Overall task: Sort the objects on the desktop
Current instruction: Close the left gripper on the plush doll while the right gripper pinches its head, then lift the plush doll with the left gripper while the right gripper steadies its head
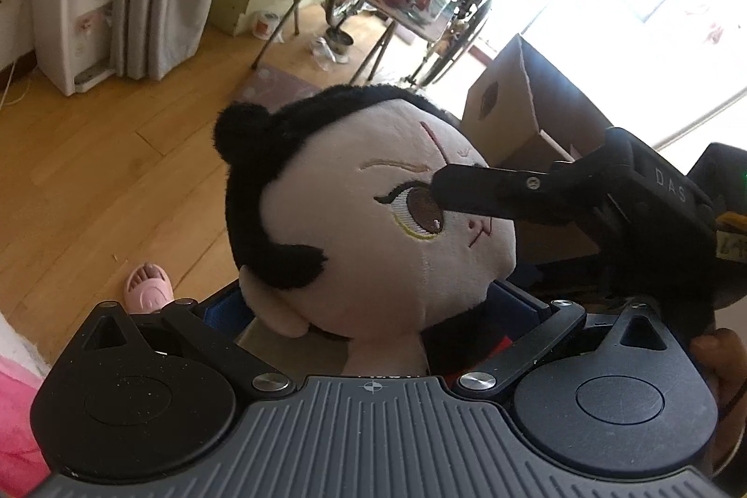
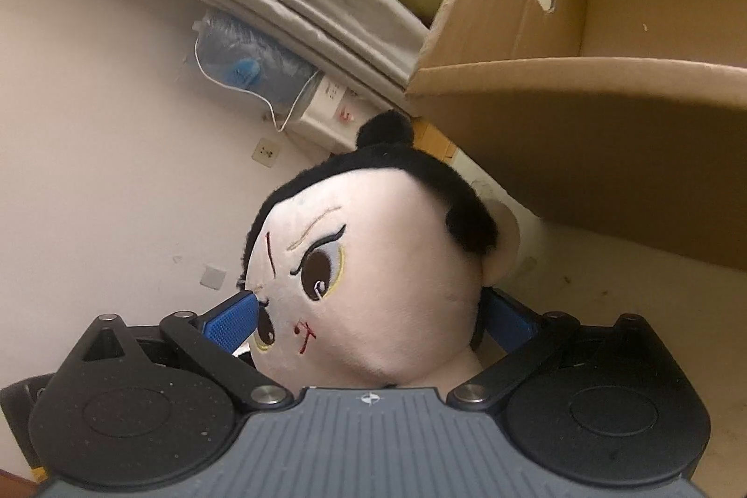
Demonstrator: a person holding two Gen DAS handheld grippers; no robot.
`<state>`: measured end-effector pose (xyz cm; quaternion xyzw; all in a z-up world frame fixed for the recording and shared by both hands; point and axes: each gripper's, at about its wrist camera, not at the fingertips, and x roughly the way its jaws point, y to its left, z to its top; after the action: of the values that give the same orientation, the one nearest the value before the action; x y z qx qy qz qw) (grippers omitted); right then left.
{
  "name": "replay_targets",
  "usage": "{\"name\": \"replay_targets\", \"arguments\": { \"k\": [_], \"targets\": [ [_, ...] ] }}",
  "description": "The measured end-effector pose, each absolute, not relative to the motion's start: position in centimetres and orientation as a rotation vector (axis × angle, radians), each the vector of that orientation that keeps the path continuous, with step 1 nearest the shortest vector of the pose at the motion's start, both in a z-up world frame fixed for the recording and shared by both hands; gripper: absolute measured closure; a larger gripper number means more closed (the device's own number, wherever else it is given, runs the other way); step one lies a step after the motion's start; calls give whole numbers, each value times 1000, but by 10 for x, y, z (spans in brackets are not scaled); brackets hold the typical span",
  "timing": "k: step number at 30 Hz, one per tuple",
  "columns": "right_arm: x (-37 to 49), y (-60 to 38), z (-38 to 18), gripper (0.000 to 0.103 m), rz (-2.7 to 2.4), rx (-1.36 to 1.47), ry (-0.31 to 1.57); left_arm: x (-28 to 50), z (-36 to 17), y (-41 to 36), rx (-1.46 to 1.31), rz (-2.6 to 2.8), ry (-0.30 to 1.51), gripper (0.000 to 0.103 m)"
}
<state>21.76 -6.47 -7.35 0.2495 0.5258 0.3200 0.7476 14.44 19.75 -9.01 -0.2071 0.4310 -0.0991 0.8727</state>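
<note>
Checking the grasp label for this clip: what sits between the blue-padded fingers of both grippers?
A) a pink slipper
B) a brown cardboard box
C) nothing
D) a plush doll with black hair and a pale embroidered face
D: the plush doll fills the gap between the right gripper's blue pads, and in the left wrist view its neck sits in the left gripper.

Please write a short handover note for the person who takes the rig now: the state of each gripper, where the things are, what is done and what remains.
Left gripper: shut on the doll, around its neck and body.
Right gripper: shut on the doll's head, one blue pad against the face, the other behind.
The doll is held in the air by both grippers, beside the open cardboard box.
Done: doll picked up.
Left: doll not yet in the box; probably place it there, then release.
</note>
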Motion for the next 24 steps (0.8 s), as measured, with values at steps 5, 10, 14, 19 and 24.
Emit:
{"name": "replay_targets", "arguments": {
  "k": [5, 10, 14, 19, 24],
  "targets": [
    [215, -68, -69, 0, 722, 563, 1190, 139, -89, 200, -447, -195, 909, 0],
    [203, -73, -68, 0, 724, 556, 1220, 130, -86, 198, -430, -186, 912, 0],
    [192, -81, -65, 0, 707, 549, 1243, 122, -83, 192, -409, -193, 914, 0],
    [174, -98, -62, 0, 679, 566, 1263, 110, -80, 185, -389, -225, 913, 0],
    [157, -121, -59, 0, 630, 605, 1256, 99, -75, 171, -366, -273, 905, 0]
  ]
}}
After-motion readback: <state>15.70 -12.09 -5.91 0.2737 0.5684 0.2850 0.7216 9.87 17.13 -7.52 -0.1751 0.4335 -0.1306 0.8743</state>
